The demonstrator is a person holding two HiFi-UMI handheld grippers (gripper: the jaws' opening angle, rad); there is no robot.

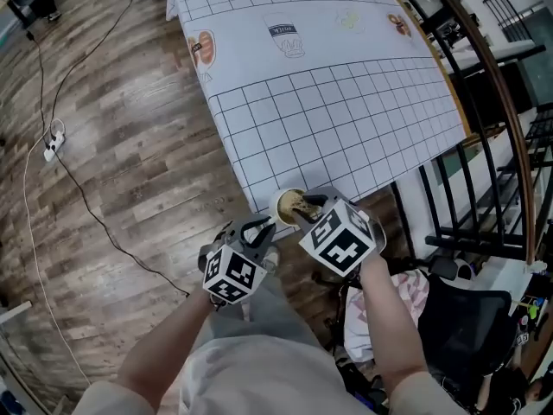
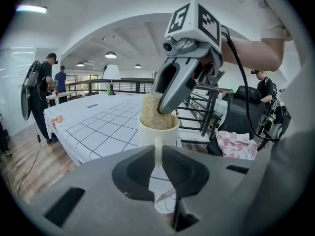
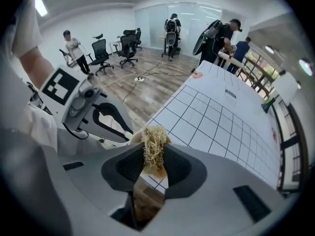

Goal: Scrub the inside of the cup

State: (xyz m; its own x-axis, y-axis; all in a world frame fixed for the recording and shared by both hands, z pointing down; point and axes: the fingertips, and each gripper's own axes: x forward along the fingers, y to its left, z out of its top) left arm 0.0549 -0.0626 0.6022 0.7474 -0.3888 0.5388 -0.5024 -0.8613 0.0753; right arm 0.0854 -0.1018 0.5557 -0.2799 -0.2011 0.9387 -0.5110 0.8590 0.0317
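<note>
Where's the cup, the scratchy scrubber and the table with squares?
cup [image 2: 147, 134], left gripper view, on its white side wall.
scrubber [image 2: 151, 114], left gripper view, on the fibrous wad sticking out of the cup.
table [image 1: 346, 102], head view, on a bare checked patch of its cloth.

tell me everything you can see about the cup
The cup is a cream, plain-sided mug that looks ceramic, and it stands upright. The left claw is shut on its thin handle and holds it by the near corner of the gridded table; whether it rests there is unclear. A tan fibrous scrubber, gripped by the right claw, fills its mouth and hides the inside.
</note>
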